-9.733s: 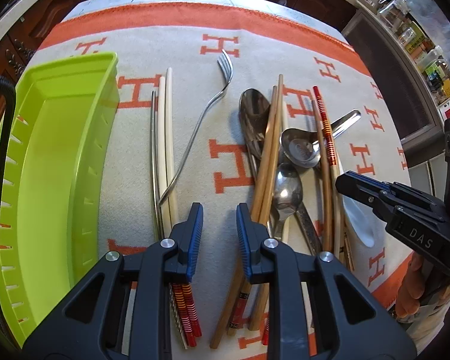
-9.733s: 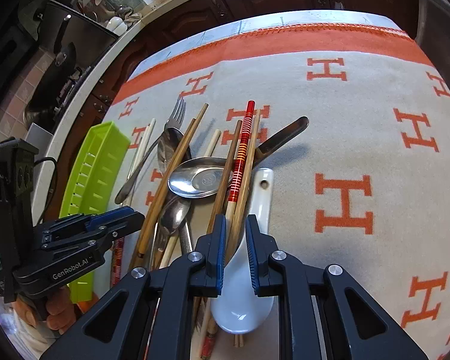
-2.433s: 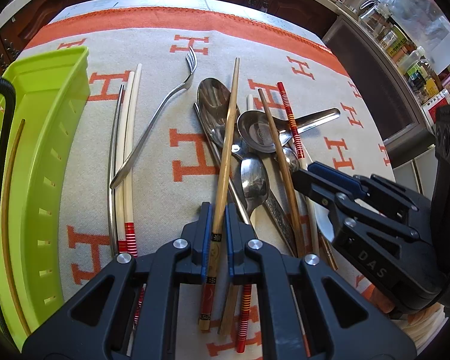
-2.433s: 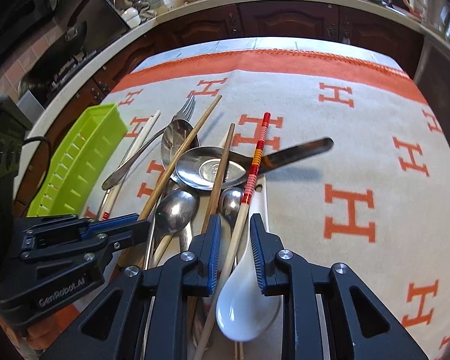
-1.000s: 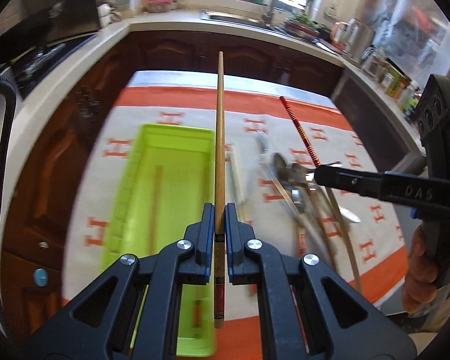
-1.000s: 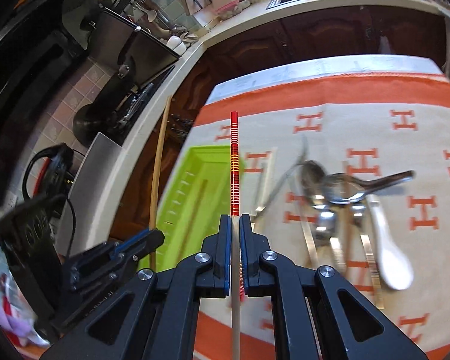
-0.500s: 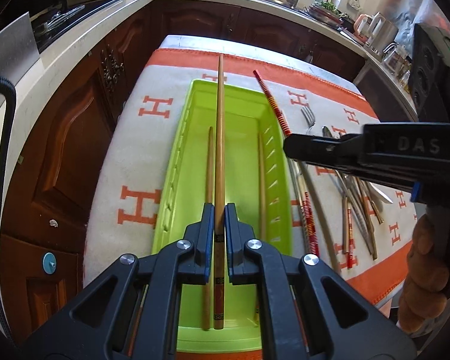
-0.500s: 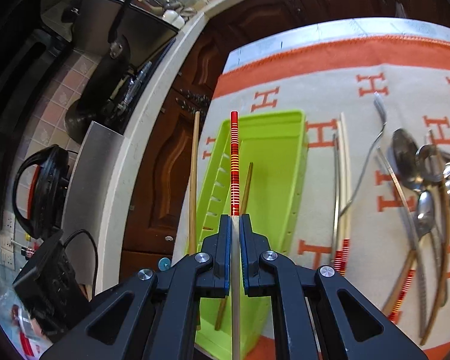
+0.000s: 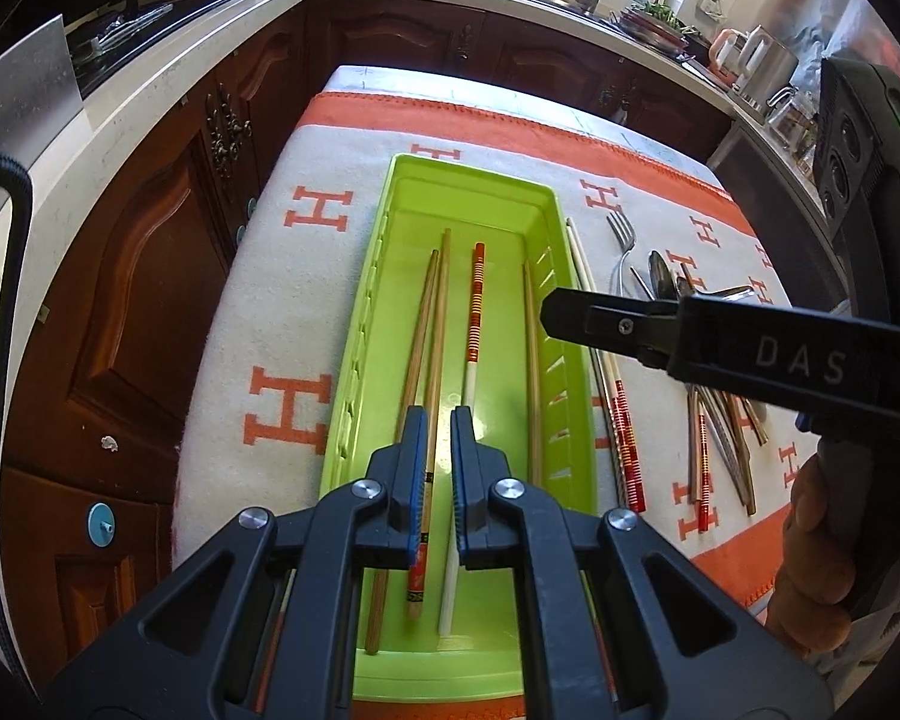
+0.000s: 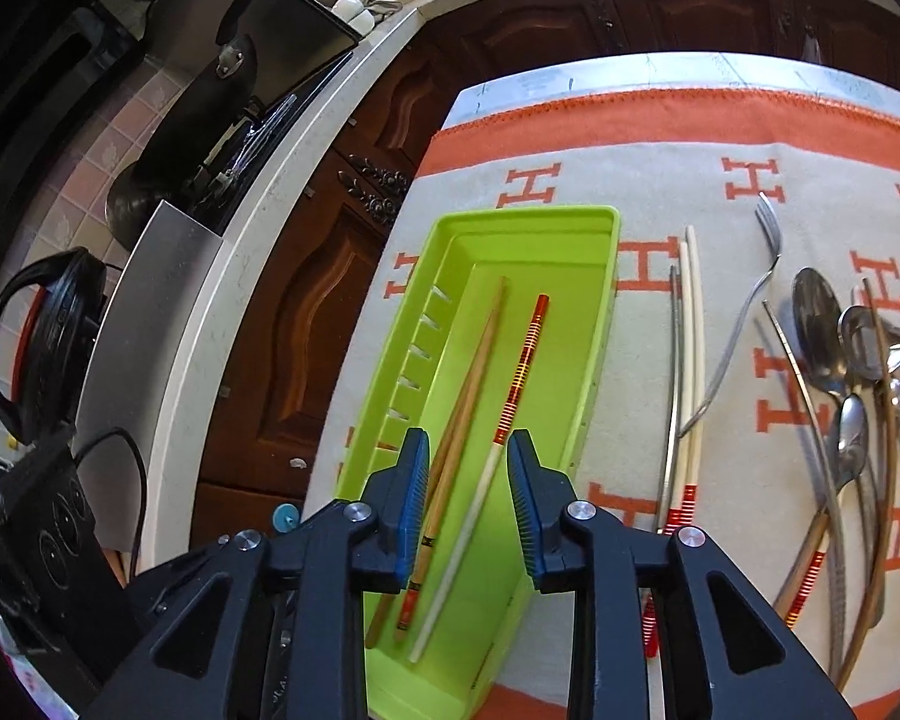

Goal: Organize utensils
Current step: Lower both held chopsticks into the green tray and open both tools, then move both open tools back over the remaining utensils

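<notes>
The left gripper (image 9: pixel 441 438) hangs over the near end of the lime-green plastic tray (image 9: pixel 474 165), which sits at the left side of the beige cloth with orange H letters (image 9: pixel 306 300). Half a second ago its wooden chopstick with the red patterned butt (image 9: pixel 417 570) filled the slit between the jaws and stood clear above the tray. Now the jaws are all but closed, but the stick leans along the left pad with green showing on its other side. It lies low beside a plain wooden chopstick (image 9: pixel 417 360), so it looks set down, not pinched; the frames do not settle that.

A third wooden stick (image 9: pixel 531 360) lies along the tray's right wall. Between them lies the red-and-gold banded chopstick with a white handle (image 10: pixel 519 366). The right gripper (image 10: pixel 468 441) had it clamped a moment ago. Its jaws are now opening and stand clearly apart, empty, with that stick flat on the tray floor beneath them and touching neither pad.

So this trip is delivered: four chopsticks are in the tray.

To the right, on the cloth, much remains: a pale pair of chopsticks (image 10: pixel 696 330), a steel fork (image 9: pixel 621 240), and the heap of steel spoons (image 10: pixel 816 324) mixed with more sticks. The next job is probably going back for those.
</notes>
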Available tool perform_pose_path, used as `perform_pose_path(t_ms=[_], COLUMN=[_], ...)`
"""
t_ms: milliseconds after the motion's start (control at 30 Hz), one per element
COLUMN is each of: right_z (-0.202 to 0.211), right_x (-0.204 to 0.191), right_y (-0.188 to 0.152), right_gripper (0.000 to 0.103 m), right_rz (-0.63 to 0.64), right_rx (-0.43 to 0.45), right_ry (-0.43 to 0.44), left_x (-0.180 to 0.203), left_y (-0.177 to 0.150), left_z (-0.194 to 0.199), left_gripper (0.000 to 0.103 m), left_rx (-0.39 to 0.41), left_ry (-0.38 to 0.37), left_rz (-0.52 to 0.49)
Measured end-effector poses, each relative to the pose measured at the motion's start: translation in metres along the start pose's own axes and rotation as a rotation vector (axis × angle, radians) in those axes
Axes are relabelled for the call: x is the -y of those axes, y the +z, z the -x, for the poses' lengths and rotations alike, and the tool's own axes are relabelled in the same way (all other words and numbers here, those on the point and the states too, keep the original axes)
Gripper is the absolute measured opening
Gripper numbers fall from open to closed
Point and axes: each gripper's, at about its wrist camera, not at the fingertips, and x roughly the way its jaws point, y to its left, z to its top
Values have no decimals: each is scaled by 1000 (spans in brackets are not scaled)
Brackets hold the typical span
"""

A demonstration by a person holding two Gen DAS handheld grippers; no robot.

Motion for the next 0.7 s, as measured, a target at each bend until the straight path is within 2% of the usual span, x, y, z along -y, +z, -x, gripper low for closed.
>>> perform_pose_path(t_ms=[267, 700], right_z=[24, 68], right_x=[15, 55], right_y=[-13, -33], right_gripper=[27, 28], right_rz=[51, 77], right_rx=[35, 112], right_ry=[-48, -98], left_x=[12, 59], left_y=[-1, -3], left_z=[4, 11], left_gripper=[5, 5], left_rx=[0, 32], left_ry=[-7, 25], left_rz=[-12, -93])
